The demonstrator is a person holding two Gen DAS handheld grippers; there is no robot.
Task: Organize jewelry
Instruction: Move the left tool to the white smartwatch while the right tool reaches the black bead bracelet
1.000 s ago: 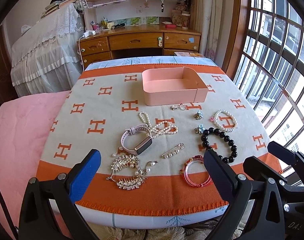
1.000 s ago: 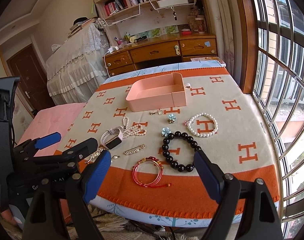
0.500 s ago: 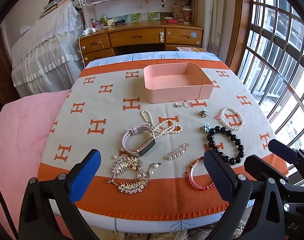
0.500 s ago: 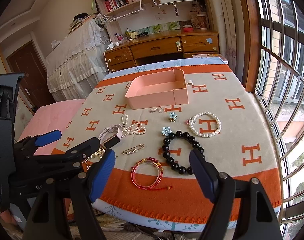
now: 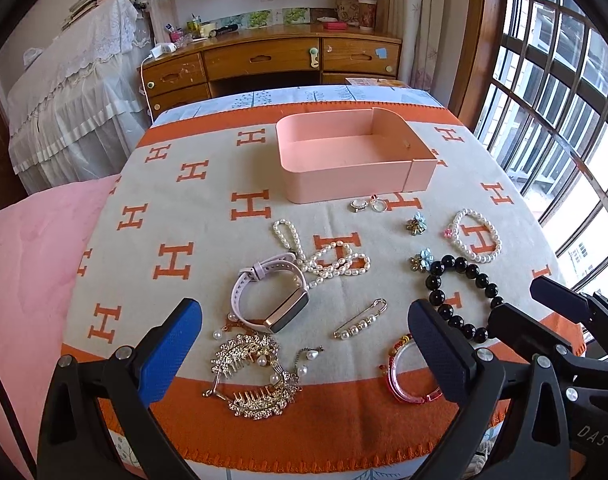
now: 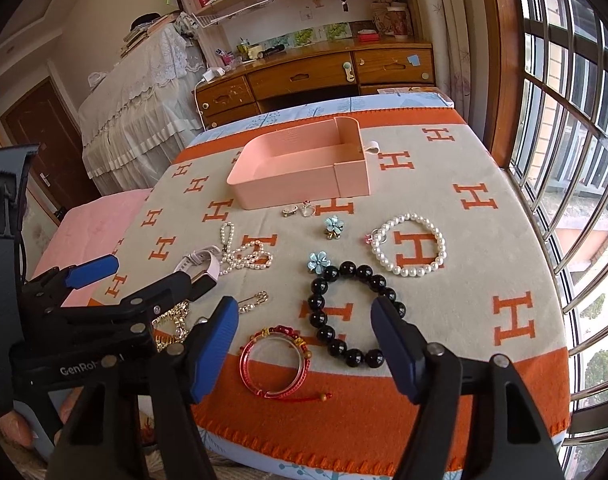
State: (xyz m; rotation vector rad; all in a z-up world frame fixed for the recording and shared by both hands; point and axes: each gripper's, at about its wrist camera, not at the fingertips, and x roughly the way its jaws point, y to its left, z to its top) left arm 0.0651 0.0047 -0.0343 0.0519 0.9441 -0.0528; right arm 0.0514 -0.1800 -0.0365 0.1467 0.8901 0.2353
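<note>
Orange-and-beige cloth (image 5: 208, 216) printed with H marks covers the counter. In the left wrist view, the left tool (image 5: 304, 344) hangs over the near edge, its blue finger and black finger spread wide with nothing between them. A pink tray (image 5: 343, 178) sits at the far middle of the cloth, and no jewelry shows inside it. Just in front of it lie two rings (image 5: 365, 205). Nearer lie a pearl strand (image 5: 323, 256), touching a pale pink watch (image 5: 270, 294), and a pearl pin (image 5: 360, 323). Gold hair combs (image 5: 252, 376) lie by the orange border, between the fingers. To the right are two flower brooches (image 5: 416, 225), a pearl bracelet (image 5: 476, 241), a black bead bracelet (image 5: 459, 292) and a red bangle (image 5: 403, 376), partly hidden by the black finger. The right tool (image 5: 559, 320) enters from the right edge.

In the right wrist view, the right tool (image 6: 304, 344) is also wide open and holds nothing. The red bangle (image 6: 276, 360) and the black bead bracelet (image 6: 343, 312) lie between its fingers on the cloth (image 6: 483, 240), just touching each other. The pearl bracelet (image 6: 409, 250) lies beyond, well apart from the tray (image 6: 300, 176). The left tool (image 6: 116, 292) crosses from the left, over the watch (image 6: 198, 266) and combs (image 6: 172, 324).
</note>
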